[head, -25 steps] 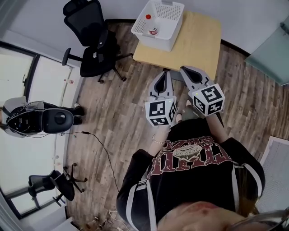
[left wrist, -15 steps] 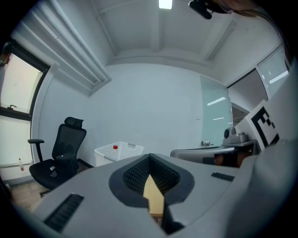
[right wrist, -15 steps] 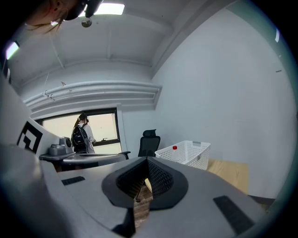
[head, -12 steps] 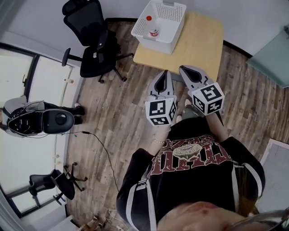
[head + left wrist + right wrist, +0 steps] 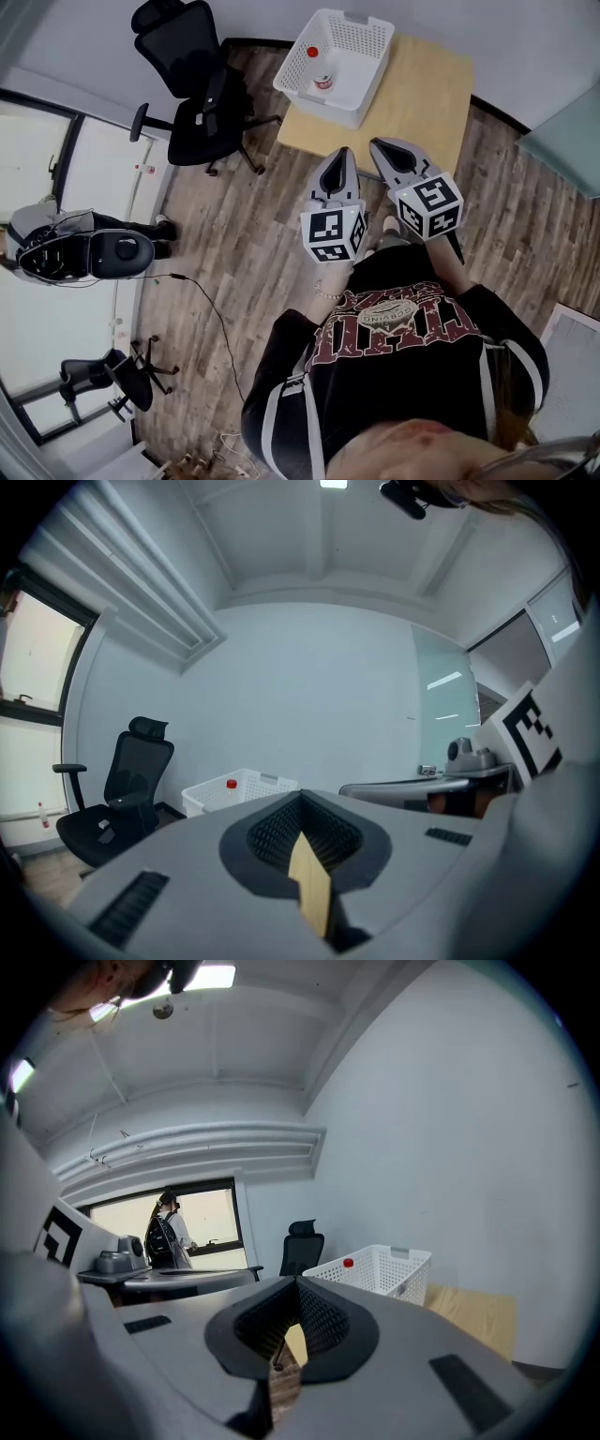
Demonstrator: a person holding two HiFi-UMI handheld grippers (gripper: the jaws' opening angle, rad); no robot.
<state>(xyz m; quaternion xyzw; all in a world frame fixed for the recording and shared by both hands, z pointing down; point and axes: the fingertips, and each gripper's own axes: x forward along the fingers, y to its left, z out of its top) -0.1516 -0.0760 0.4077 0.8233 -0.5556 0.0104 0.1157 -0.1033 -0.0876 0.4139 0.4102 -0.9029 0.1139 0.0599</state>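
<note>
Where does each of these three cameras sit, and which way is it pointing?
Head view: on the person's head, facing steeply down at the table; shows their torso, left gripper and right gripper.
Left gripper view: on the left gripper, looking along its shut jaws.
Right gripper view: on the right gripper, likewise.
Shared: all show the white basket and black chair.

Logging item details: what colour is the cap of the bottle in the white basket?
Red. The bottle cap in the basket shows best in the head view.
</note>
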